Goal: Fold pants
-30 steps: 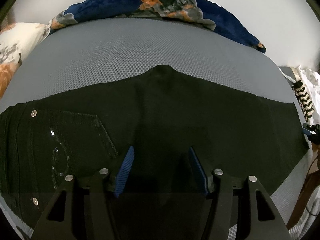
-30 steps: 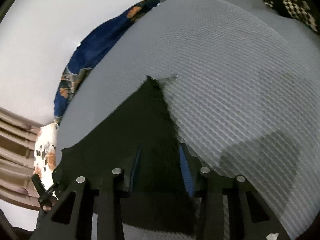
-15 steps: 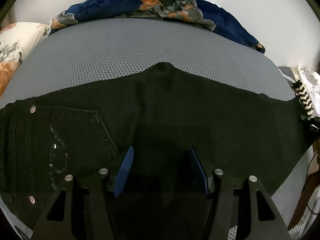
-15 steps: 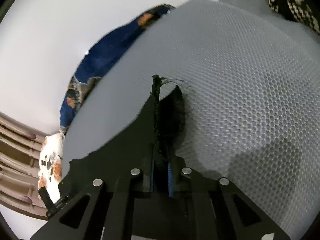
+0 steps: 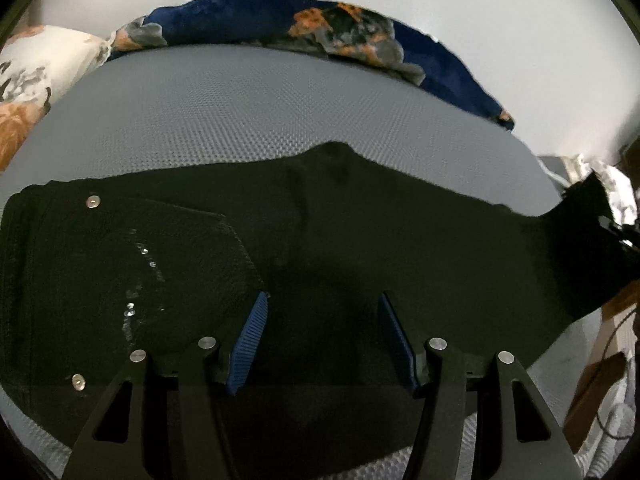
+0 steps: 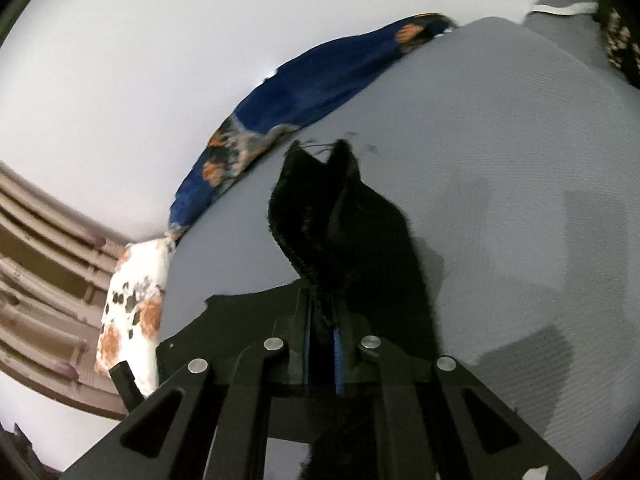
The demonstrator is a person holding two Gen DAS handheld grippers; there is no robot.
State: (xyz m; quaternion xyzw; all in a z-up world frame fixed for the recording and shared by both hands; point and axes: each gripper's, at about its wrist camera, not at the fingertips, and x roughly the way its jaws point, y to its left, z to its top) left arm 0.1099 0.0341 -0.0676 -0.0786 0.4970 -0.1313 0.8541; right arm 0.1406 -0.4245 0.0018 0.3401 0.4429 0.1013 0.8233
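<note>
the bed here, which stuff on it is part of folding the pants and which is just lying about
Part of the job:
- black pants, spread on the grey mattress
- right gripper, shut on the pants' leg end and lifting it
- left gripper, open over the pants

Just lying about:
- navy floral blanket
- white floral pillow
- black-and-white knit fabric

Grey mesh mattress [image 5: 248,120], white wall [image 6: 140,60], floral pillow [image 5: 36,64].
</note>
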